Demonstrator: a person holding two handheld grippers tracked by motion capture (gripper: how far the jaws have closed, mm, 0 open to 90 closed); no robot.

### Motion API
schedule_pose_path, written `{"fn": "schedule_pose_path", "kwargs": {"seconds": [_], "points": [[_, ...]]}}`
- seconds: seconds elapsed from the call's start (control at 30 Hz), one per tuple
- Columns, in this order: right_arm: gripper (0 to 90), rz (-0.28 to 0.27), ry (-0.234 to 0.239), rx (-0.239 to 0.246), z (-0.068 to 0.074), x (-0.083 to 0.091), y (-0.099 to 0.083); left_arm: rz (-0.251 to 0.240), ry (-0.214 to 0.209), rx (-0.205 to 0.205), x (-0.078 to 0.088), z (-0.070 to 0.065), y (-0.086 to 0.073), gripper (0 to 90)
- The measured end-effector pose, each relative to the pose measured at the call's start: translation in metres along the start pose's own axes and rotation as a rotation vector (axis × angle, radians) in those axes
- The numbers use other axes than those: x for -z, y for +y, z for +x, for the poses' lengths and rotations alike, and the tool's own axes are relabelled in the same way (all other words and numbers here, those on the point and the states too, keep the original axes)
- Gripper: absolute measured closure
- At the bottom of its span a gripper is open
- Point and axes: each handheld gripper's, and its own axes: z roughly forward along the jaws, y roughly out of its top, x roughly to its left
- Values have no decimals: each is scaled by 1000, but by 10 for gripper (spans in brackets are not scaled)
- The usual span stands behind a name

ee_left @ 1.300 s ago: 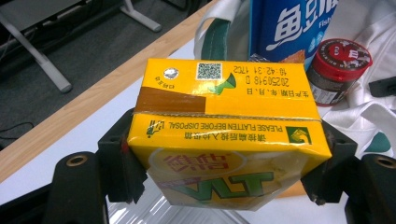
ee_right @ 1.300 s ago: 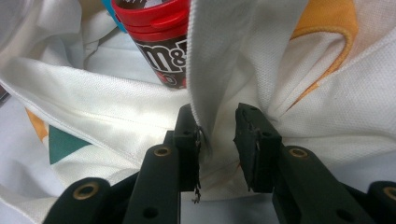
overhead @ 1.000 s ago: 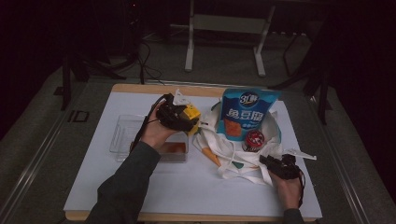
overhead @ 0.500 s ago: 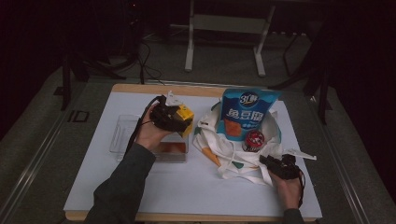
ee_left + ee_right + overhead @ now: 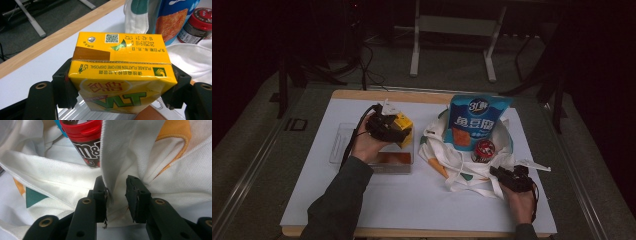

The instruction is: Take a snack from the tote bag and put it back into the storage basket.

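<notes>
the yellow drink carton sits clamped between the left tongs, whose black pads press on its two short sides. in the high view the carton is held above the clear plastic tray, at the left middle of the white tabletop. an orange-brown thing lies at the tray's near right end; what it is i cannot tell, and the carton's lower part is cut off at the bottom of the left gripper view.

to the right lies the white cloth bag with orange and green patches. a blue snack pouch stands upright in it, and a red-lidded m&m's jar stands just in front of the pouch; these two stand between the carton and the far side of the bag.

the right tongs are at the bag's near right edge. a fold of the white cloth hangs between the jaws, touching the left pad, with a gap to the right pad, so they stand partly open and do not pinch it. the jar is just beyond, its top cut off by the frame.

the room past the tabletop is dark and hard to make out.
</notes>
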Motion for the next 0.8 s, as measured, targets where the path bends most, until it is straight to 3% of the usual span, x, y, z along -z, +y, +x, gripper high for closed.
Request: {"fn": "schedule_pose_path", "kwargs": {"seconds": [0.8], "points": [[699, -1, 0, 0, 0, 0, 0, 24, 65, 66, 8, 24, -25, 282]]}}
